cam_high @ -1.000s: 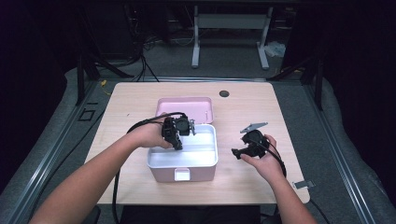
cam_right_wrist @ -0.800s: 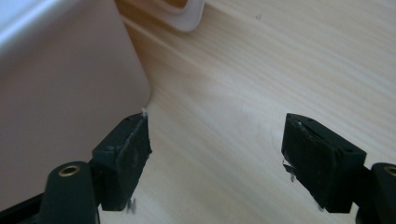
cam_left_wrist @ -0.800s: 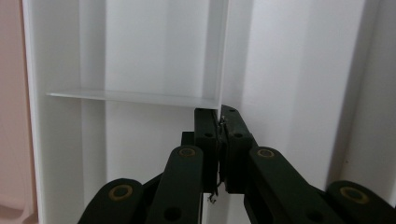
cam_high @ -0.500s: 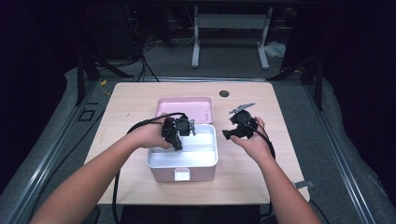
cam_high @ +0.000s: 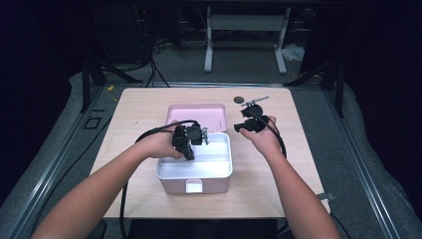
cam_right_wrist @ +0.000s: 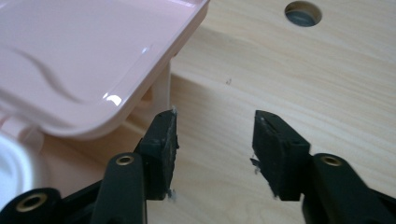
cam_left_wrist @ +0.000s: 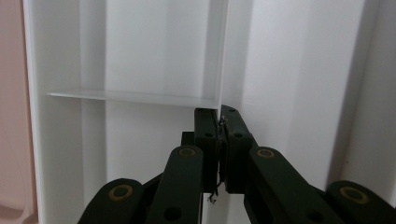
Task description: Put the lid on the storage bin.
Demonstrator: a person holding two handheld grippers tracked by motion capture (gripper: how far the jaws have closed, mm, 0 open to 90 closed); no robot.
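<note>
Left gripper [cam_high: 188, 142] in white tray [cam_high: 219, 169], clamped on its divider [cam_left_wrist: 223, 60], right gripper [cam_right_wrist: 215, 149] half closed, closing on nothing, beside pink lid [cam_right_wrist: 84, 60], above table [cam_right_wrist: 289, 84]

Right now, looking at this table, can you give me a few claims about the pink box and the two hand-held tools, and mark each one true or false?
1. The pink box is open, its lid lying back behind it. True.
2. The left gripper has its fingers wide apart. False: they are shut on the white divider inside the box.
3. The right gripper holds the lid. False: its fingers stand apart over bare wood beside the lid's corner, nothing between them.
4. A round hole shows in the table. True.
5. The box's inside is black. False: it is white.
</note>
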